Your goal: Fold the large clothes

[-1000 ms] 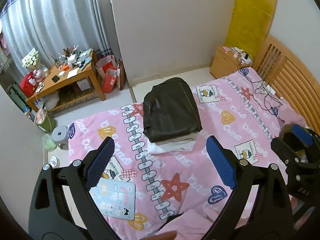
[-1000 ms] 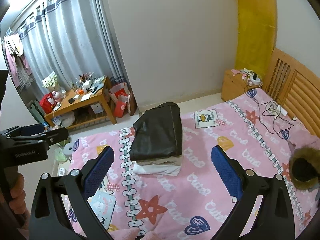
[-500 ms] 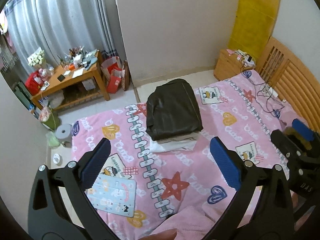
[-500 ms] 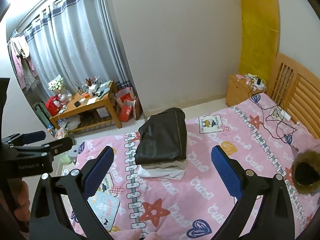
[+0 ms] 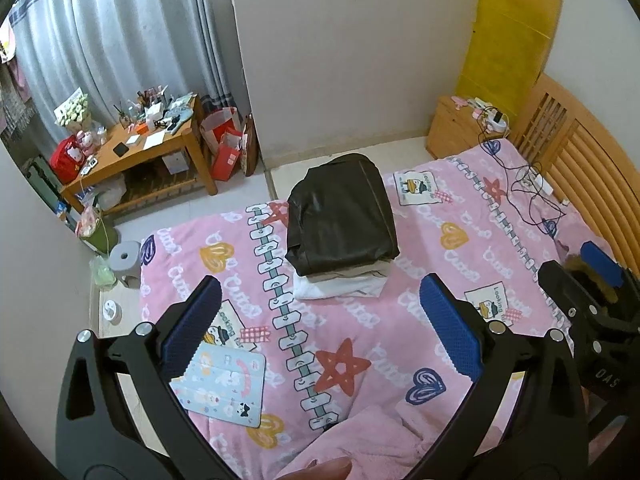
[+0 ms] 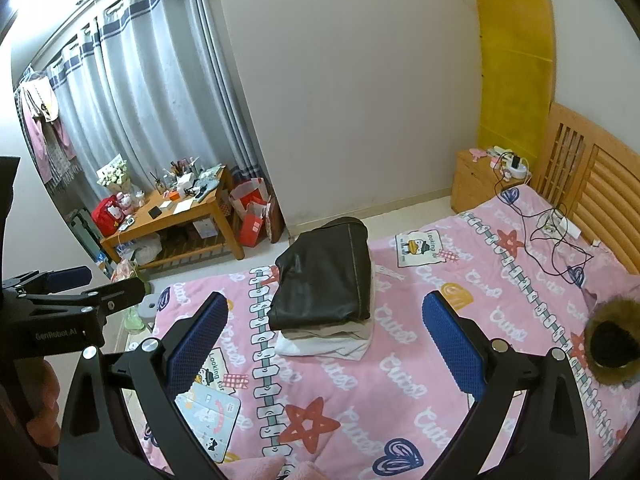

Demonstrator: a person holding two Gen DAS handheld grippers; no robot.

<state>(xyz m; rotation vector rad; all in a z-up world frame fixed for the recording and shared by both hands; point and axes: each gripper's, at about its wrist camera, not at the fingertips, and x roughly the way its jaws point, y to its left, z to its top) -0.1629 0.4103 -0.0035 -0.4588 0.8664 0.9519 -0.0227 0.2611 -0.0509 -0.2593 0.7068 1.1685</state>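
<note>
A stack of folded clothes lies on the pink bed, a folded black jacket on top of a beige and a white garment. It also shows in the right wrist view. A fur-trimmed hood lies at the right. My left gripper is open and empty, held above the bed short of the stack. My right gripper is open and empty, also above the bed. Pink fabric lies at the near edge.
A light blue tablet case lies on the bed at the near left. Black cables run across the bed near the wooden headboard. A cluttered wooden table and a nightstand stand on the floor beyond.
Both grippers have risen and pulled back a little, so the stack sits lower and smaller in view. Both stay open and empty.
</note>
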